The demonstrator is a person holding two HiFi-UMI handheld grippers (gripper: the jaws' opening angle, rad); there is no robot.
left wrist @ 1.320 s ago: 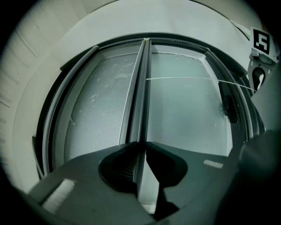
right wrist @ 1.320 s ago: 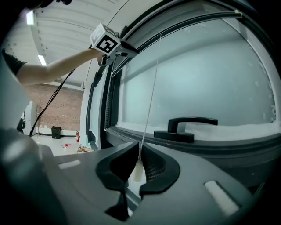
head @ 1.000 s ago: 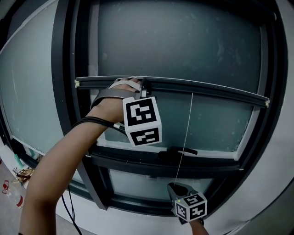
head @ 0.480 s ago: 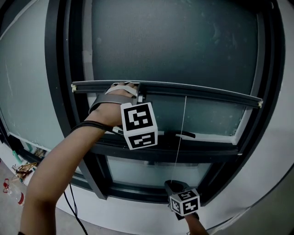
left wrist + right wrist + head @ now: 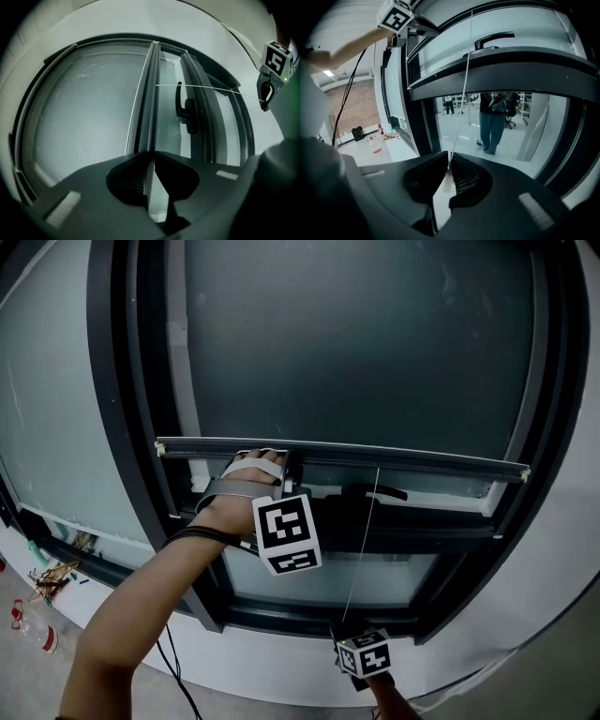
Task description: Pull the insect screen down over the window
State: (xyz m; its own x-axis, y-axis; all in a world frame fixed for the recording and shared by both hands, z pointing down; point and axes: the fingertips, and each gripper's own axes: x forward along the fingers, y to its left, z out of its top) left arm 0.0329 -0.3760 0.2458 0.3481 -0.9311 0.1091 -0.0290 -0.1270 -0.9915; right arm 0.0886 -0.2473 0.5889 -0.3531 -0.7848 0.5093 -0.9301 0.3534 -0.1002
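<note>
The insect screen's dark mesh (image 5: 356,352) hangs above its grey bottom bar (image 5: 422,461), which lies level across the window at the height of the window handle (image 5: 375,491). My left gripper (image 5: 289,460) is shut on that bar left of its middle; in the left gripper view the jaws (image 5: 150,157) pinch the bar's edge (image 5: 151,93), with mesh (image 5: 89,108) beside it. A thin white pull cord (image 5: 361,549) runs from the bar down to my right gripper (image 5: 339,632). That right gripper (image 5: 449,171) is shut on the cord (image 5: 464,70), with a small white toggle (image 5: 447,182) behind the pads.
The dark window frame (image 5: 122,427) and lower sash (image 5: 328,615) surround the screen, with a white sill (image 5: 272,681) below. A bottle and clutter (image 5: 37,634) lie at lower left, and a black cable (image 5: 173,662) hangs by my left arm. A standing person (image 5: 492,122) shows in the lower glass.
Both grippers have sunk. The bottom bar has come down with them, from well above the window handle to level with it, and the mesh covers more glass.
</note>
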